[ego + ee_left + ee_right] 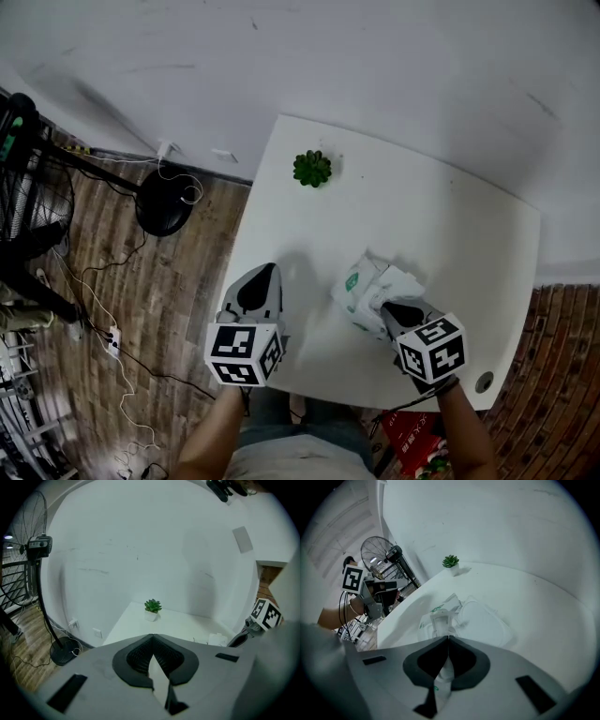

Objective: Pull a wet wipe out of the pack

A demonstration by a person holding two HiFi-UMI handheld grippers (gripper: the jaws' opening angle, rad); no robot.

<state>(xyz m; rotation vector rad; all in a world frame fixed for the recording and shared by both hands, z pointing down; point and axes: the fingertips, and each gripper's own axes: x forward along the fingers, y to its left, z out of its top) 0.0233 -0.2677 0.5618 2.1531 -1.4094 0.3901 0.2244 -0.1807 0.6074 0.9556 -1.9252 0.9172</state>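
Observation:
The wet wipe pack (356, 289) is white with green print and lies near the front right of the white table (450, 234). Its flap (483, 620) is folded back. A white wet wipe (439, 617) rises from its opening into my right gripper (449, 638), which is shut on it. The head view has the right gripper (392, 307) at the pack's near side. My left gripper (267, 274) hovers over the table's front left, apart from the pack. In its own view the left gripper (151, 635) is shut with nothing between its jaws.
A small green potted plant (312, 169) stands at the table's far left. A standing fan (161, 202) and cables lie on the wooden floor to the left. The white wall runs behind the table. A round hole (484, 382) marks the front right corner.

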